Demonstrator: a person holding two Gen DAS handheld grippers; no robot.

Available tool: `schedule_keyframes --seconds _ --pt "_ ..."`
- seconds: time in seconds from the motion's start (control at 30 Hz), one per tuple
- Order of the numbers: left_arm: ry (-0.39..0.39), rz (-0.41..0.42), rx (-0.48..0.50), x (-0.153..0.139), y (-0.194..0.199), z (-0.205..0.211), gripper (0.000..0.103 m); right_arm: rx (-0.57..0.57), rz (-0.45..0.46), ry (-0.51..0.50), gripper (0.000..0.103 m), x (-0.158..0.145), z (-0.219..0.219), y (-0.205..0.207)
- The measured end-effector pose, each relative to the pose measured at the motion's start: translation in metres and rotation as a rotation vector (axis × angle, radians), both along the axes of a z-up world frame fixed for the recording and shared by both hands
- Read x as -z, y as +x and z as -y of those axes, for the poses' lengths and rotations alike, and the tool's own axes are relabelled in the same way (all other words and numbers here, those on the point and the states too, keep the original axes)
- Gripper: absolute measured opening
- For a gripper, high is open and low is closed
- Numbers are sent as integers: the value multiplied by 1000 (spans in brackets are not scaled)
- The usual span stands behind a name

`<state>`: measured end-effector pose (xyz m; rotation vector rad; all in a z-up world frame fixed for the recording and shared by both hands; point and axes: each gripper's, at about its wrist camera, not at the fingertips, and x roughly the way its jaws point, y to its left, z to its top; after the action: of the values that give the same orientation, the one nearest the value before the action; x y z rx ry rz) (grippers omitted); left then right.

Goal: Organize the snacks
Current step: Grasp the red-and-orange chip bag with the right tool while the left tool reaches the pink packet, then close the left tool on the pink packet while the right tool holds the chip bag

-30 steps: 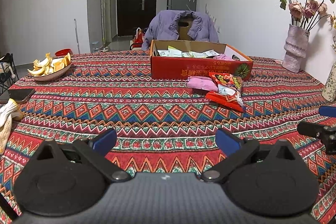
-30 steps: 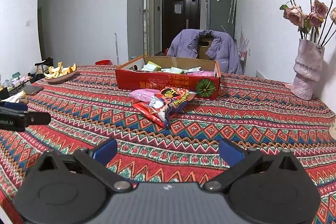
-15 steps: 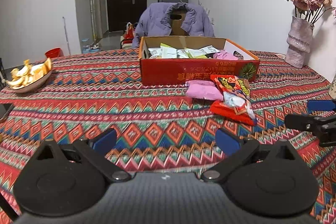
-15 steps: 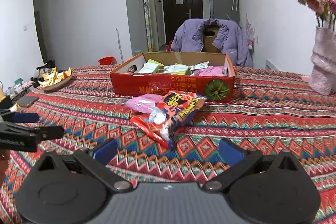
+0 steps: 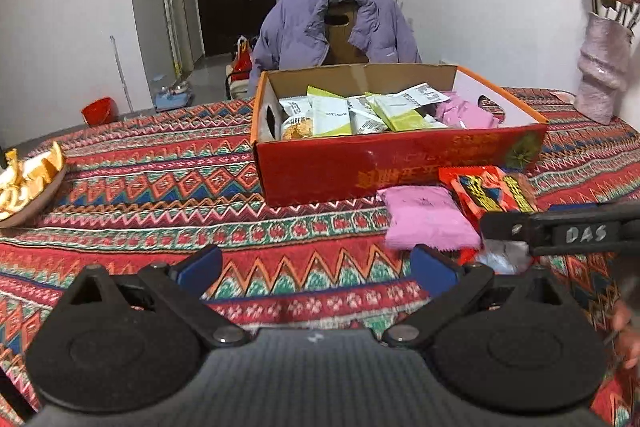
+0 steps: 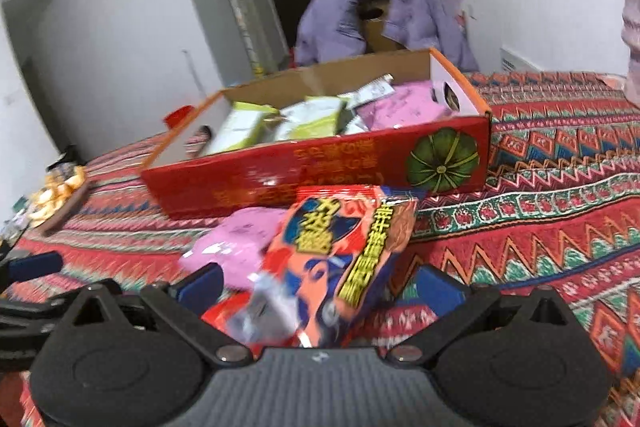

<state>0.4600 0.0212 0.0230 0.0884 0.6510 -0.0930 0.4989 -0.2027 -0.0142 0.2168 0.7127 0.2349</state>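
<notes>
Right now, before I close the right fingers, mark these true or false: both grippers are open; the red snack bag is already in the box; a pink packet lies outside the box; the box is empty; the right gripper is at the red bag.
1. Both grippers are open. True: the left gripper and right gripper both gape.
2. The red snack bag is in the cardboard box. False: it lies on the tablecloth in front of the box.
3. A pink packet lies outside the box. True.
4. The box is empty. False: it holds green-and-white packets.
5. The right gripper is at the red bag. True: the bag lies between its fingers.
</notes>
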Motion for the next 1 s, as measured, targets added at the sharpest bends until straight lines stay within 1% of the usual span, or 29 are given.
schedule_keyframes --seconds 0.1,0.23,0.33,0.4,0.5,0.57,0.6,0.7,0.73,0.77,0.8,0.83,0.9,0.93,0.97,1.0 --pt "2 -9 16 3 14 5 102 6 0 -35 99 8 -3 8" --pt "-12 -21 48 9 26 15 102 -2 -4 -33 95 10 19 9" --pt "-36 -21 93 13 34 29 102 0 4 -105 94 5 33 9" --pt "-67 -23 124 16 40 38 102 -11 5 -152 94 0 39 8" --pt "-93 -51 144 21 52 55 102 -11 10 -216 94 -2 44 6" --pt "-81 -43 147 25 58 68 102 -13 5 -244 93 1 43 6" --pt "-68 -39 142 27 63 73 102 -3 3 -253 88 3 44 7" --pt "-44 -36 134 36 74 86 101 -8 -9 -210 88 9 50 8" --pt "-50 -37 140 38 77 88 99 -7 -4 -200 87 10 52 9" --pt "-47 -34 136 41 78 91 93 -2 1 -206 86 12 53 8" --pt "-37 -33 117 44 80 92 83 3 2 -208 86 13 53 9" --pt "-27 -46 96 47 83 94 79 10 5 -204 85 13 54 9" --pt "-62 -72 78 52 87 91 78 13 16 -198 83 14 53 9" --pt "-72 -65 70 53 86 89 77 11 21 -201 83 15 52 9" --pt "-71 -55 66 53 85 88 73 6 23 -200 82 17 51 9" --pt "-70 -48 56 54 84 87 66 3 25 -192 77 18 51 9"
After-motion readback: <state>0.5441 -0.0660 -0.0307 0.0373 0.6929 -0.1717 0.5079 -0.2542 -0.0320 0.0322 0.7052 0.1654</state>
